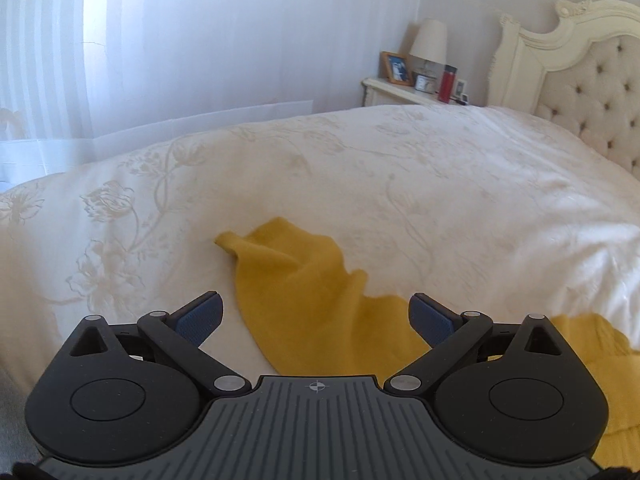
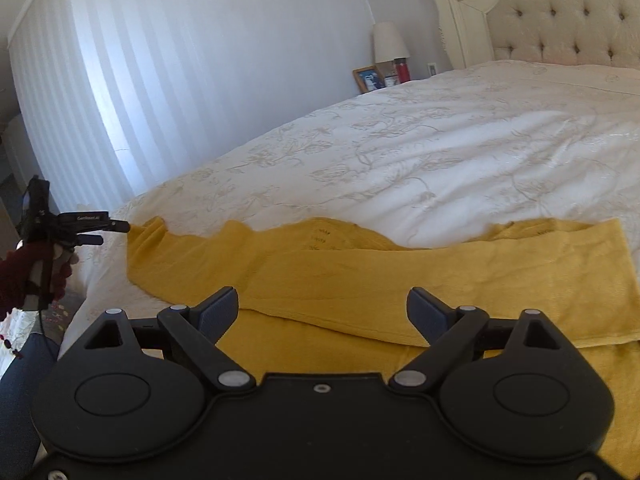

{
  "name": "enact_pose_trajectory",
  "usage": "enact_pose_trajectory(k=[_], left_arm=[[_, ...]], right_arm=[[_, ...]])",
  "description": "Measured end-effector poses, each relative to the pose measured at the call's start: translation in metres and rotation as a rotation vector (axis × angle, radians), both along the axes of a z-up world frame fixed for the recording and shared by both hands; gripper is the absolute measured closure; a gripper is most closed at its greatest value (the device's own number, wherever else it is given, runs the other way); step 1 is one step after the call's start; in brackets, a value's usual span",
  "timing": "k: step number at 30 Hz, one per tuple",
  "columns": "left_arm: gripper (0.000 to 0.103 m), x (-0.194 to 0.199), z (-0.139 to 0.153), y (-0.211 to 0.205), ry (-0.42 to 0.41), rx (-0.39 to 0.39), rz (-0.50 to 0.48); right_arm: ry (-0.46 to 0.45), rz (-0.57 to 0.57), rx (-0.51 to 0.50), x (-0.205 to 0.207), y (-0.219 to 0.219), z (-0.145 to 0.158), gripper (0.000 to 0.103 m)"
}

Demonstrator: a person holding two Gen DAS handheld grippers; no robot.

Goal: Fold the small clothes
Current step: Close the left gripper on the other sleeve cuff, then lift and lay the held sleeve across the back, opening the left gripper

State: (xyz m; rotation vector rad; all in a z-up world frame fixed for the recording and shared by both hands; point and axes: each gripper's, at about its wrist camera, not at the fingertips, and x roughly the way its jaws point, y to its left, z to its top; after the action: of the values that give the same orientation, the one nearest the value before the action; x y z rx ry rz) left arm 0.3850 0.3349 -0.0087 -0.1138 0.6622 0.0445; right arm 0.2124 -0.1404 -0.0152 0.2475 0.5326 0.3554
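Yellow garment on the bed, both grippers spread wide and empty

Left wrist: left gripper (image 1: 315, 314) gapes over the yellow garment (image 1: 304, 300), whose crumpled end trails to 11 o'clock (touching neither pad); bare bedspread (image 1: 400, 168) beyond. Right wrist: right gripper (image 2: 322, 312) likewise, garment's folded edge running 9 to 3 o'clock.

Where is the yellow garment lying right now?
The yellow garment lies spread on the white bedspread near the bed's foot edge, directly ahead of both open grippers, far from the headboard.
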Motion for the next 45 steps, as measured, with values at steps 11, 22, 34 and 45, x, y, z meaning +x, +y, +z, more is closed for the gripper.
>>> enact_pose_trajectory(k=[11,22,34,45], left_arm=[[0.028,0.052,-0.032,0.042,0.055,-0.054,0.107],[0.100,0.029,-0.001,0.012,-0.034,-0.124,0.115],[0.100,-0.045,0.119,-0.147,-0.162,0.006,-0.145],[0.100,-0.062,0.087,-0.338,-0.168,-0.075,-0.427]], right_arm=[[0.013,0.093,-0.008,0.018,0.037,-0.014,0.010],[0.059,0.067,0.022,0.014,0.016,-0.023,0.010],[0.012,0.009,0.021,0.014,-0.061,-0.021,0.010],[0.021,-0.149,0.058,0.018,-0.133,-0.003,0.010]])
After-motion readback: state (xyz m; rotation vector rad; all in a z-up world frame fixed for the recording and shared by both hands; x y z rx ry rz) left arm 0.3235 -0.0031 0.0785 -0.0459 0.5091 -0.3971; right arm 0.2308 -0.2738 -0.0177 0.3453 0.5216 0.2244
